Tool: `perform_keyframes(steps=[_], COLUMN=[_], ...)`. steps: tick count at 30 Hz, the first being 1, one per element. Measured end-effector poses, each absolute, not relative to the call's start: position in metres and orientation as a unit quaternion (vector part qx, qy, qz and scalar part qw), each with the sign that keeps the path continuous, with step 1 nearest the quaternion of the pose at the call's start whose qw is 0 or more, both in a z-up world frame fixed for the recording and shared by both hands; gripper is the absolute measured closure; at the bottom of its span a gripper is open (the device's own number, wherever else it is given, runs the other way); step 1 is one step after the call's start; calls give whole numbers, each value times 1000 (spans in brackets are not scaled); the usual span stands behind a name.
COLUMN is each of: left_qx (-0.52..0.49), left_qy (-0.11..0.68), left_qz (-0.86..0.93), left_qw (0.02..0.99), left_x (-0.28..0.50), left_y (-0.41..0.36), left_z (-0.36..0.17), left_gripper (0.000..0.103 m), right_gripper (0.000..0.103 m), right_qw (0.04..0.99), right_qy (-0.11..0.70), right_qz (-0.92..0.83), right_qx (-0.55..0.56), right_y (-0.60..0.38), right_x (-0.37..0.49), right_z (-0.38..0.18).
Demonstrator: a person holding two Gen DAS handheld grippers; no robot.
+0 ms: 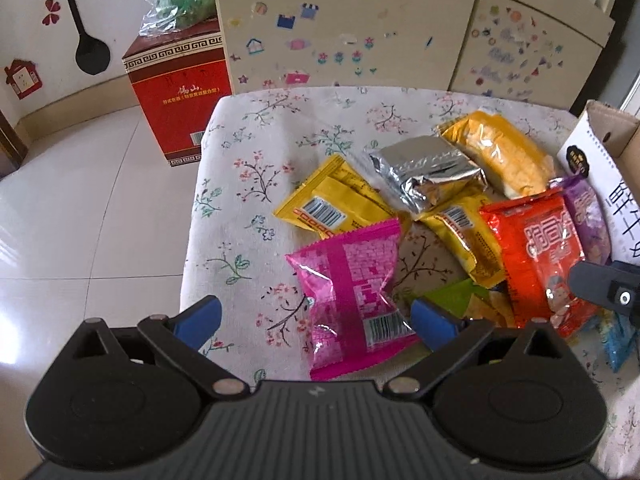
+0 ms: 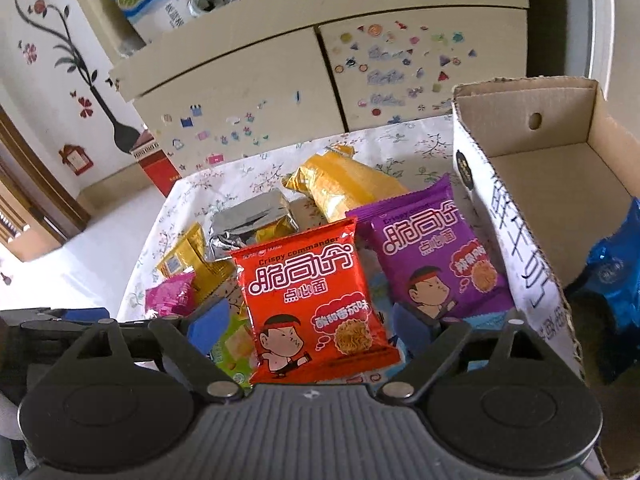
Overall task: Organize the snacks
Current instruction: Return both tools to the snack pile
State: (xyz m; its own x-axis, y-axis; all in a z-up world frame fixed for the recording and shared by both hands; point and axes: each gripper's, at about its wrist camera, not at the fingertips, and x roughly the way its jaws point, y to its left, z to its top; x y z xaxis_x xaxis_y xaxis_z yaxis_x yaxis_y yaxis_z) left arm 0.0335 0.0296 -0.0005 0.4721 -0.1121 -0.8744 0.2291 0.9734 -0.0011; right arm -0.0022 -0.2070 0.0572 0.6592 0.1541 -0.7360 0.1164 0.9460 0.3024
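Observation:
Several snack packets lie in a heap on a floral cloth (image 1: 248, 184). My left gripper (image 1: 316, 322) is open, its blue pads on either side of a pink packet (image 1: 352, 296) without touching it. My right gripper (image 2: 312, 328) is open too, straddling a red noodle packet (image 2: 312, 300) that lies flat between the pads. A purple noodle packet (image 2: 432, 256) rests against the cardboard box (image 2: 560, 184). Behind them lie a silver packet (image 1: 428, 172), two yellow packets (image 1: 332, 204) and an orange-yellow one (image 1: 500, 152). A green packet (image 2: 232, 344) is partly hidden under the red one.
The open cardboard box stands at the right edge of the cloth with a blue packet (image 2: 616, 272) inside. A cream cabinet (image 1: 344, 32) covered in stickers backs the table. On the tiled floor to the left stands a red carton (image 1: 180, 92).

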Motion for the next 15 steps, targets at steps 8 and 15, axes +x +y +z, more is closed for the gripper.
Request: perform_keyframes(steps=[8,15], left_qx=[70,69], left_qy=[517,520], left_qz=[-79,-79], left_qw=[850,848], left_x=[42,45], left_y=[25,25], left_z=[-18,-25], left_gripper=[2,1], right_gripper=[10,10], right_qw=[890,888], right_qy=[428,437], right_qz=[8,2], right_qx=[157,142], right_y=[-202,-197], right_x=[11,16], right_z=[44,36])
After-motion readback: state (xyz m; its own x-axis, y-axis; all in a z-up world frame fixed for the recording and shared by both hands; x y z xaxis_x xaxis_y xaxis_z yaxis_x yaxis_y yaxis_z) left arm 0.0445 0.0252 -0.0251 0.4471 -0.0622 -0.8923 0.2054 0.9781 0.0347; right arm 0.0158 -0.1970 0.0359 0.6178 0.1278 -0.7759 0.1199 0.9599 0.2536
